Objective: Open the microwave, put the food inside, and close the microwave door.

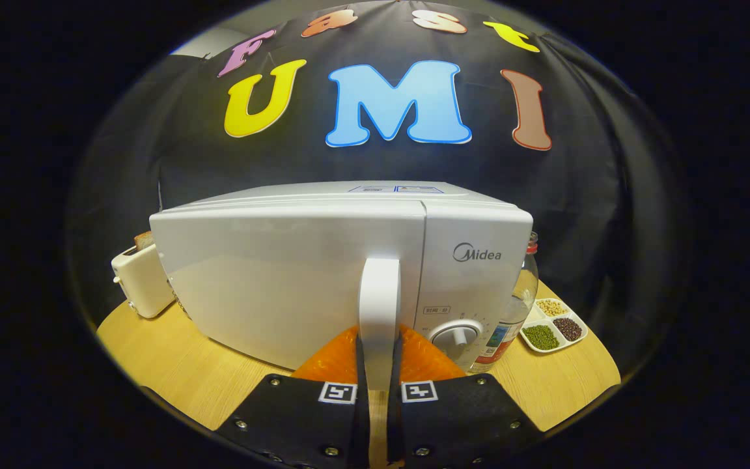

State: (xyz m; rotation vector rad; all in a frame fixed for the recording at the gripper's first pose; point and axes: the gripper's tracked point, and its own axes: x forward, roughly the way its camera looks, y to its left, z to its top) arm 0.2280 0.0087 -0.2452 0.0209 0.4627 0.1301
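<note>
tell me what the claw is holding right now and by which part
The claw is shut on the microwave's door handle, one finger on each side of its lower end. The microwave door looks shut.

The brand name "Midea" stands on the white microwave (342, 273)'s control panel, right of centre in the frame, above its dial (456, 335).
</note>
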